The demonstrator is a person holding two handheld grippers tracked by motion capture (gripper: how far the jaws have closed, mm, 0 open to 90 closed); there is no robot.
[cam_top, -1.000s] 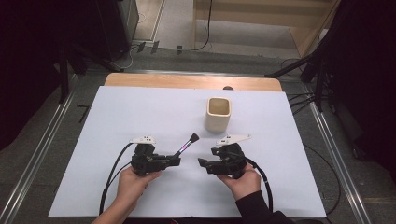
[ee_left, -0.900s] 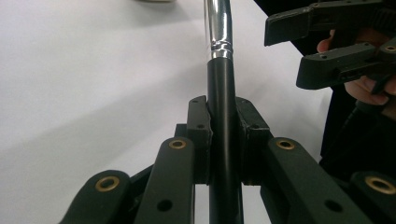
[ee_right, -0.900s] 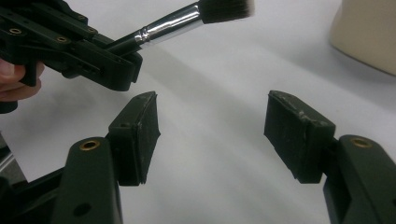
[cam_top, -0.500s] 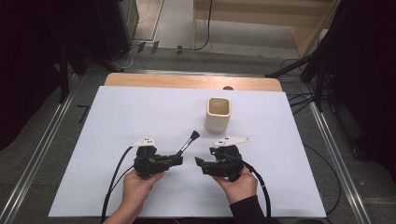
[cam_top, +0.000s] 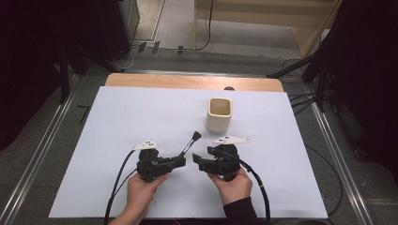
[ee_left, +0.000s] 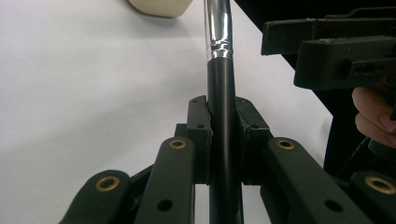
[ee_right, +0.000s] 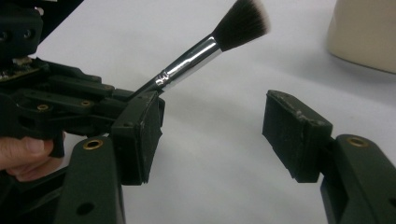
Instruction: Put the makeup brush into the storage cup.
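Note:
A makeup brush (cam_top: 189, 144) with a black handle, silver ferrule and dark bristles is gripped by its handle in my left gripper (cam_top: 182, 161), bristles tilted up towards the far right. In the left gripper view both pads press on the brush handle (ee_left: 219, 93). My right gripper (cam_top: 195, 161) faces it tip to tip, a little apart. Its jaws have just been closing slightly but stand wide. In the right gripper view nothing lies between the pads (ee_right: 299, 135), and the brush (ee_right: 201, 53) rises behind the left-hand jaw. A beige square cup (cam_top: 219, 114) stands upright beyond both.
A white sheet (cam_top: 141, 112) covers the table, with a wooden strip along its far edge. Cables trail from both grippers towards the front edge. Metal rails run along both sides, and dark equipment stands around the table.
The two gripper tips have drawn slightly closer together. The brush stays in the left gripper at about the same tilt.

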